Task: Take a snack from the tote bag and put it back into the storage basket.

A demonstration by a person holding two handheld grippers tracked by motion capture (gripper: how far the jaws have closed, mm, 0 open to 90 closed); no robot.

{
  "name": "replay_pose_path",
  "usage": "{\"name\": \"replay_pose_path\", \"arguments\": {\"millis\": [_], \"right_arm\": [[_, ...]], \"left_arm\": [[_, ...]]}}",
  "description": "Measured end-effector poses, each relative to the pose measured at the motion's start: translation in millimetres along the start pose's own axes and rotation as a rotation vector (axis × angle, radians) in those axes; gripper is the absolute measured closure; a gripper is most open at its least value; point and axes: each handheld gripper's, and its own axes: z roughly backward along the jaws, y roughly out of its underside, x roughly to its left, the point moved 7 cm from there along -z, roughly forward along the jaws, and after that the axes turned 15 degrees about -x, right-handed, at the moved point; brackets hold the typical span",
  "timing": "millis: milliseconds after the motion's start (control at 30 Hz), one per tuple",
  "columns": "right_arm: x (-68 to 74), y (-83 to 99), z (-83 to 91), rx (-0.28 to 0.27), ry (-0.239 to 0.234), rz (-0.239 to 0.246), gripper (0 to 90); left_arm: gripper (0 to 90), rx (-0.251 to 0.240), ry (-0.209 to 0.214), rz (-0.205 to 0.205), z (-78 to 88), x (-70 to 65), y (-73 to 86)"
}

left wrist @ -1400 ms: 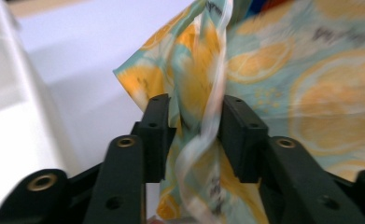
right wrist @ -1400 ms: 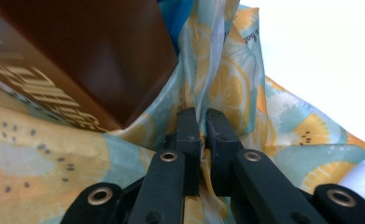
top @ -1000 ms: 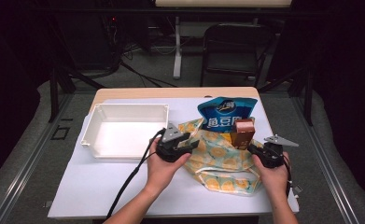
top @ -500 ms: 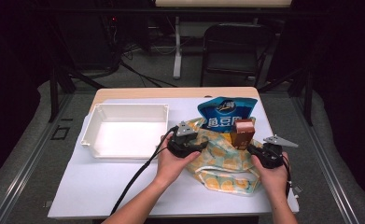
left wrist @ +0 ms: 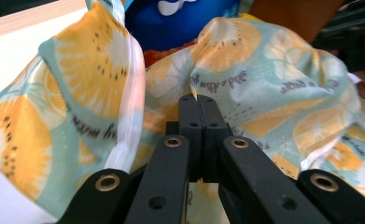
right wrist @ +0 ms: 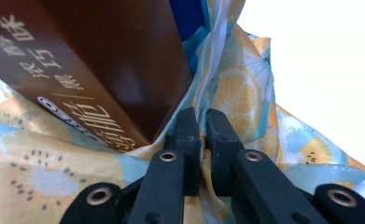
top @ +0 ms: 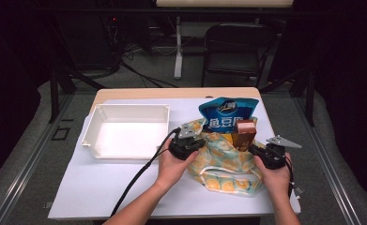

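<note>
A fabric bag [top: 223,164] printed with orange slices lies on the white table cover. A blue snack packet [top: 225,115] and a brown box [top: 243,133] stick out of its mouth. My left gripper [top: 196,140] is at the bag's left rim. Its jaws have just been closing, and in the left gripper view [left wrist: 199,99] they pinch a fold of the bag [left wrist: 273,84]. My right gripper [top: 255,150] holds the right rim. In the right gripper view [right wrist: 202,114] it is shut on the bag's edge [right wrist: 241,88], beside the brown box [right wrist: 91,60].
A white rectangular tray [top: 129,107] stands to the left of the bag, close to my left hand. The left gripper's black cable [top: 139,176] trails over the table's front. A dark chair [top: 235,47] stands beyond the far edge.
My left hand has moved right, from the tray's corner to the bag's left rim, and its jaws have closed on the fabric. The right gripper has kept still.
</note>
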Motion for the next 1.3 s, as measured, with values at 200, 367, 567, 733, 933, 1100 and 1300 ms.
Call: {"name": "replay_pose_path", "arguments": {"millis": [200,367,567,733,933,1100,1300], "right_arm": [[0.7,-1.9,1.0,-0.012,0.0,0.004,85.4],[2.6,-7.6,5.7,-0.033,-0.004,0.02,85.5],[4.3,-7.1,4.9,-0.046,-0.002,0.004,85.4],[3.9,-5.0,4.9,-0.017,-0.002,0.025,85.4],[-4.9,25.2,-9.5,0.138,0.05,-0.033,85.6],[-7.0,30.2,-9.9,0.192,0.05,0.011,85.3],[-5.0,25.0,-8.1,0.147,0.051,-0.012,79.9]], "left_arm": [[90.0,-0.002,-0.018,0.022,11.2,-3.8,16.6],[90.0,0.029,-0.012,0.054,15.1,-1.8,34.3],[90.0,0.099,-0.067,0.077,12.8,4.0,61.4],[90.0,0.192,-0.121,0.131,10.2,12.4,76.5],[90.0,0.188,-0.148,0.091,8.9,8.6,75.6],[81.0,0.112,-0.11,0.113,22.3,3.1,62.3],[65.4,-0.026,-0.115,0.082,48.4,-5.7,22.4]]}}
